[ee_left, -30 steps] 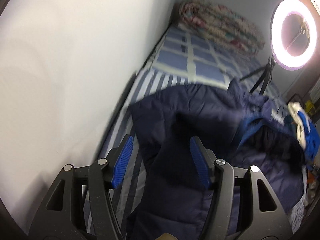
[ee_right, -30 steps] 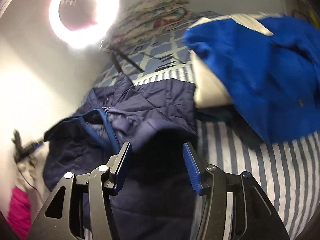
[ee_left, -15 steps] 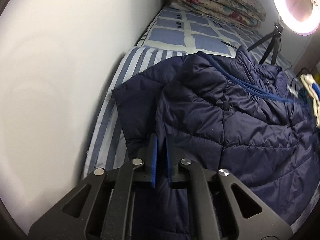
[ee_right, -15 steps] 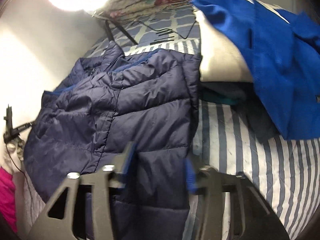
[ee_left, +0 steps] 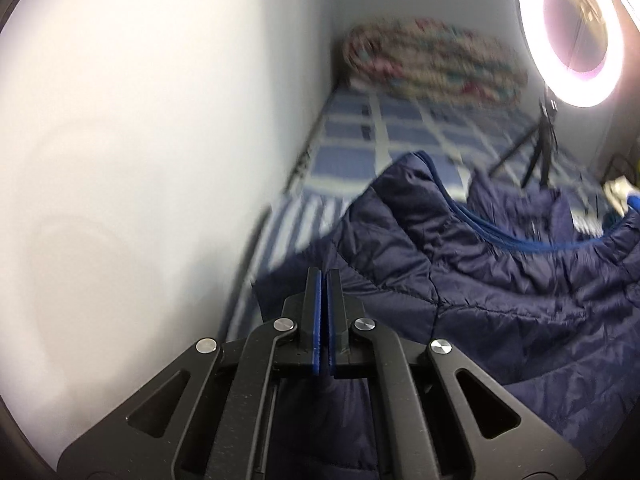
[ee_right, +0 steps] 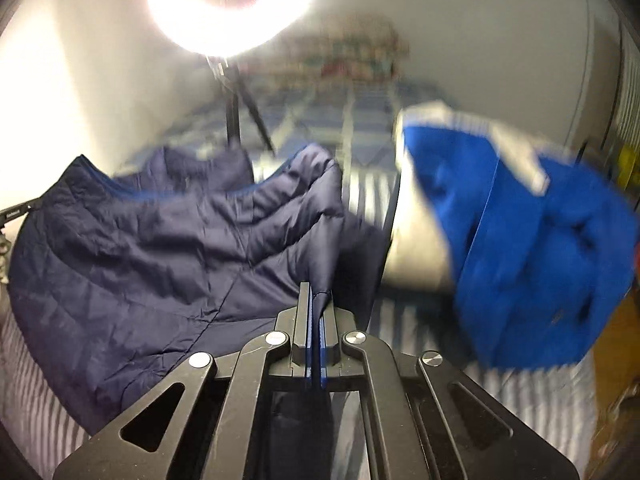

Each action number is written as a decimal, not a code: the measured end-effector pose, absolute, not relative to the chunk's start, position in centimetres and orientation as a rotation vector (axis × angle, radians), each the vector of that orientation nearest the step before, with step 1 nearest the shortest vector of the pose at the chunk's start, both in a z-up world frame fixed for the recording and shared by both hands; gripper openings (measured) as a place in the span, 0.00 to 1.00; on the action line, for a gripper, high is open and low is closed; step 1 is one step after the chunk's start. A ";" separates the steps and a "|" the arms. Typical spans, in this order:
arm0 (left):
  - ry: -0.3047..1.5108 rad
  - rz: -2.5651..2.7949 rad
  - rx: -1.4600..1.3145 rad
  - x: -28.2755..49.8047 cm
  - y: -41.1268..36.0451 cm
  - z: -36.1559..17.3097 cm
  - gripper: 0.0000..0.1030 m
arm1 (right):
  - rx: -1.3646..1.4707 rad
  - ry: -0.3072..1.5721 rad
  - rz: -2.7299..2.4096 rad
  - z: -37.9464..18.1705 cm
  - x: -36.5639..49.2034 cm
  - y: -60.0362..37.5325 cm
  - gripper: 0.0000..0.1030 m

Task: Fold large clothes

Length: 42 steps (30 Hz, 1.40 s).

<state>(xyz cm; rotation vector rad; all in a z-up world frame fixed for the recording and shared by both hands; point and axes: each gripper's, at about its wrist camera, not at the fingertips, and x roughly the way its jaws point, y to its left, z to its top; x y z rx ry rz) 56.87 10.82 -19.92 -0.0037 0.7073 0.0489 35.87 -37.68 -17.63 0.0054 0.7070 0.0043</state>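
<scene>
Gripping the navy puffer jacket (ee_right: 168,248) at two near edges, left gripper (ee_left: 323,312) and right gripper (ee_right: 315,332) have fingers closed on fabric | jacket lies spread on the striped bed (ee_right: 420,320), no fold visible yet | blue garment (ee_right: 532,248) beyond awaits | ring light (ee_left: 576,32) farthest.

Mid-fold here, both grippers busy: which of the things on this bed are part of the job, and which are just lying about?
Part of the job:
navy puffer jacket
left gripper, shut on the jacket's hem
right gripper, shut on the jacket's edge

Lying about:
blue and white garment, beside the jacket
rolled floral quilt, at the far end
ring light on its tripod
striped bedsheet
</scene>
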 end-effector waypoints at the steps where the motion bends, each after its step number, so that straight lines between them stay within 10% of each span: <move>1: 0.690 0.063 -0.010 57.3 10.9 -19.8 0.00 | -0.013 0.677 -0.010 -17.1 35.7 -37.6 0.01; 12: 0.900 0.236 0.044 64.6 10.6 -26.5 0.01 | -0.158 0.901 -0.154 -24.4 42.4 -36.0 0.01; 17: 0.796 0.159 0.030 61.7 9.3 -22.4 0.16 | -0.081 0.917 -0.144 -23.8 40.9 -36.6 0.05; 28: 0.971 -0.290 0.111 61.5 -7.8 -23.6 0.16 | 0.352 0.890 -0.128 -23.4 28.5 -39.9 0.61; 33: 1.047 -0.184 0.137 65.1 -10.9 -29.5 0.16 | 0.606 0.926 -0.032 -26.4 26.5 -41.2 0.65; 42: 0.904 -0.283 0.048 60.3 -10.0 -23.9 0.16 | 0.845 0.897 0.076 -28.7 28.0 -41.3 0.72</move>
